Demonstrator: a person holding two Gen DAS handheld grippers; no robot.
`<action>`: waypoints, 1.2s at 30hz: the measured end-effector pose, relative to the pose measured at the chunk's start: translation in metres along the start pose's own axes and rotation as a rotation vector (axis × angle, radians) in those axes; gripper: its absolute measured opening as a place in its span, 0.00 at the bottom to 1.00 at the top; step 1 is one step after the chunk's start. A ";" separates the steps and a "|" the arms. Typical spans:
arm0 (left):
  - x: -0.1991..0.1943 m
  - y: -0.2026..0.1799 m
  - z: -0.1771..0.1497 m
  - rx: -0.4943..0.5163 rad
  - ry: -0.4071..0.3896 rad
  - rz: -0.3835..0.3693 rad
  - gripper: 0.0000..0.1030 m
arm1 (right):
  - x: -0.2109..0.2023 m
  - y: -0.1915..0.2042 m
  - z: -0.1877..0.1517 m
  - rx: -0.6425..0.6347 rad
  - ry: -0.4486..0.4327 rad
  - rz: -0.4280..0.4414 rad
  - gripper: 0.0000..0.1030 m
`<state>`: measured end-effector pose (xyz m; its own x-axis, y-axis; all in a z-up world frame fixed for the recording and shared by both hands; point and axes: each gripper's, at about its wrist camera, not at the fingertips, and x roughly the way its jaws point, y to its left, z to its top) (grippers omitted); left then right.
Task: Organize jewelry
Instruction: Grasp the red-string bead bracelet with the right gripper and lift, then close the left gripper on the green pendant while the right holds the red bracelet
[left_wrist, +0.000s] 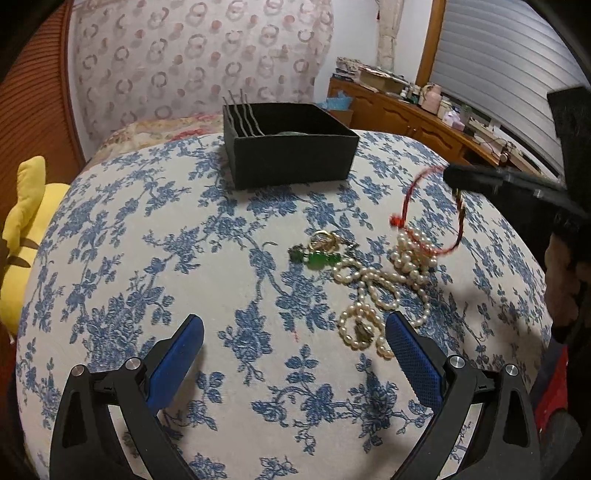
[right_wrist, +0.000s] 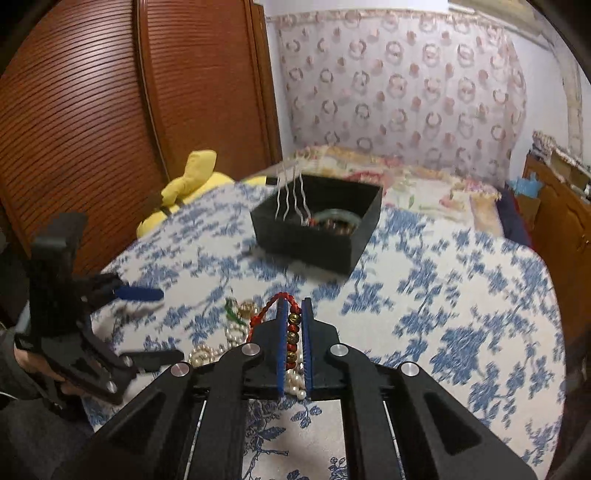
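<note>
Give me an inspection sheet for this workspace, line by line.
Surface: blue floral cloth.
Job's things: black box holding hairpins and bangles; pearls, green beads, gold ring loose on the cloth; red bracelet lifted.
Clutter: yellow plush at the edge.
Grippers: left hand-held gripper open, right hand-held gripper shut on the red bracelet.
Cables: nothing seen.
Surroundings: wooden wardrobe, patterned curtain, cluttered sideboard.
</note>
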<state>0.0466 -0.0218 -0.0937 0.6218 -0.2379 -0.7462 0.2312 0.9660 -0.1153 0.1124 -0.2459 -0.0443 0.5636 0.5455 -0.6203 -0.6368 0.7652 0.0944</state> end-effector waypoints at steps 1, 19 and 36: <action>0.000 -0.002 0.000 0.008 -0.001 -0.007 0.92 | -0.003 0.001 0.002 -0.003 -0.011 -0.005 0.08; 0.014 -0.035 0.000 0.123 0.041 0.001 0.36 | -0.018 -0.006 -0.006 0.014 -0.044 -0.042 0.08; 0.002 -0.023 -0.001 0.137 0.007 0.021 0.08 | -0.008 -0.002 -0.010 0.016 -0.022 -0.035 0.08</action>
<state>0.0417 -0.0446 -0.0931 0.6225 -0.2161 -0.7522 0.3179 0.9481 -0.0093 0.1036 -0.2549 -0.0471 0.5970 0.5255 -0.6061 -0.6078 0.7894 0.0858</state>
